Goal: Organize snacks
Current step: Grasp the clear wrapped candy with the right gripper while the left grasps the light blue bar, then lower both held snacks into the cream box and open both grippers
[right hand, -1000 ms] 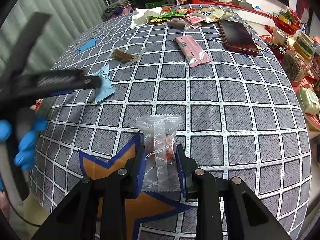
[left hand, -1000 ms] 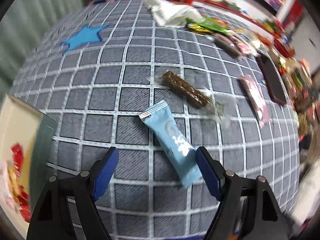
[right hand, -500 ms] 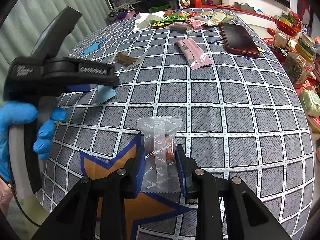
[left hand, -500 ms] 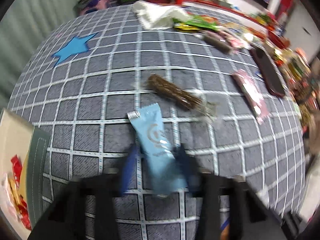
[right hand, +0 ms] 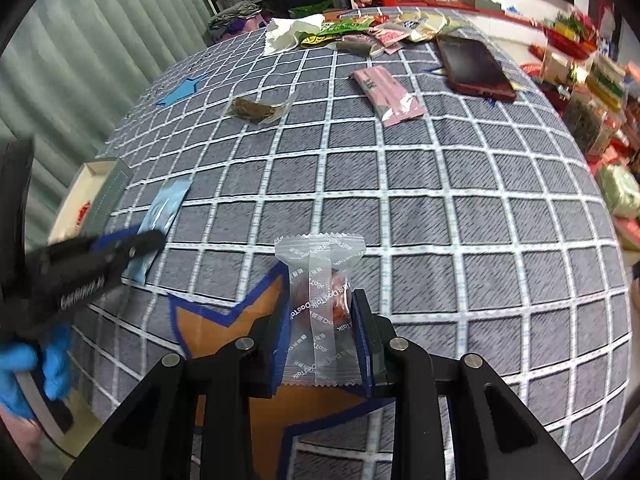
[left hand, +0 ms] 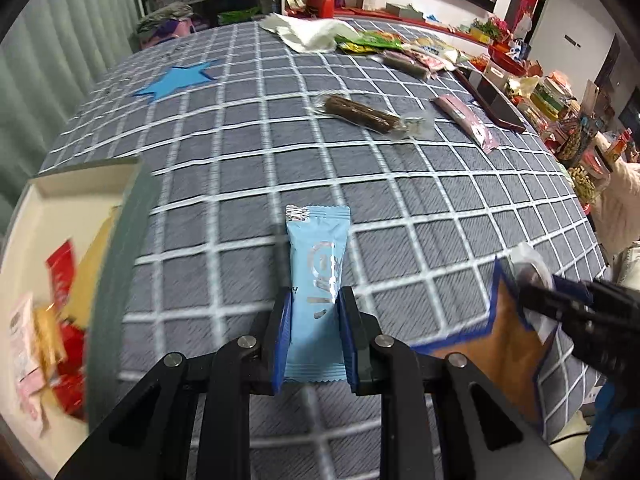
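Left wrist view: left gripper (left hand: 314,334) at bottom centre, clamped on the light blue packet (left hand: 317,280), blue pads pressing both long sides. Packet upright in the frame, crimped top edge just above mid-frame, lower end sunk between the fingers. Held above the grey checked tablecloth (left hand: 400,200). At the left edge, blurred, an open box (left hand: 48,208) with red and yellow wrappers inside. In the upper middle, a brown bar in clear wrap (left hand: 368,114); right of it, a pink packet (left hand: 468,122). At lower right, the right gripper (left hand: 560,300) over an orange star patch (left hand: 508,336), blurred.

Right wrist view: right gripper (right hand: 322,340) at bottom centre, closed on a clear-wrapped candy (right hand: 320,304), red piece visible inside, wrapper's flared top sticking up past the fingertips. Beneath it, the orange star patch. At left, blurred, the left gripper (right hand: 120,244) gripping the light blue packet, which slants toward the upper right; a blue-gloved hand (right hand: 32,368) on its handle at lower left. In the upper right, a dark phone (right hand: 474,68) flat on the cloth, the pink packet to its left.
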Motion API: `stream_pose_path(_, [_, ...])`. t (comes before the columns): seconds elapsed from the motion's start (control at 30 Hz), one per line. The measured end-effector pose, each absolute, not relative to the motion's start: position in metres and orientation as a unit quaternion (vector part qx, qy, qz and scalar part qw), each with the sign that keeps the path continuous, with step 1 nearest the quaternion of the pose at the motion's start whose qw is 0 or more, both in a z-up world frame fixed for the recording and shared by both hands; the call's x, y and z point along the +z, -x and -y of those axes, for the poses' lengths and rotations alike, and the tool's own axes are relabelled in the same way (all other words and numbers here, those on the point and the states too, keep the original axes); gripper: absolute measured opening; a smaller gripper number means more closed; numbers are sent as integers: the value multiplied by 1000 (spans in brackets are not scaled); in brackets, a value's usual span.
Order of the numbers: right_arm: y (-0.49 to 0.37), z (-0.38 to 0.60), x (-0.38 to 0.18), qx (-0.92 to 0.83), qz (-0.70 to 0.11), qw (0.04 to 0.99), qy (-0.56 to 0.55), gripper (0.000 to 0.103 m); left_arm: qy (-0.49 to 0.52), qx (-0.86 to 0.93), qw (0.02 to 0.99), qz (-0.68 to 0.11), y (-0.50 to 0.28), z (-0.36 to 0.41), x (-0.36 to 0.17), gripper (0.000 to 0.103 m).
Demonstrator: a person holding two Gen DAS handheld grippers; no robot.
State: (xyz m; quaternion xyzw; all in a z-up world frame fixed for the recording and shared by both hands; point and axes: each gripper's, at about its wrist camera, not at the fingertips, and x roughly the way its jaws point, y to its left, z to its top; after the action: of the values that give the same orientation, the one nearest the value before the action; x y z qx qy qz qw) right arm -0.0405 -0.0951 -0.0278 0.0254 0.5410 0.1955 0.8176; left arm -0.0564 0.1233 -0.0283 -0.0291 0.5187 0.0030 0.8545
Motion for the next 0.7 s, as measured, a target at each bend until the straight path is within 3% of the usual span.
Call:
stream_pose_path(0.43, [47,24,7,255,-538,803,-14,30,44,42,900,-433,109,-203,28,25])
stream_pose_path(0.63, [42,-19,3,245,-557,791,60,31,57,71,901,-425,126,-243,29,25])
stream_pose_path(0.7, [41,-16,-6,223,-570,788,66,52,61,77,901,-422,132,-254,29,25])
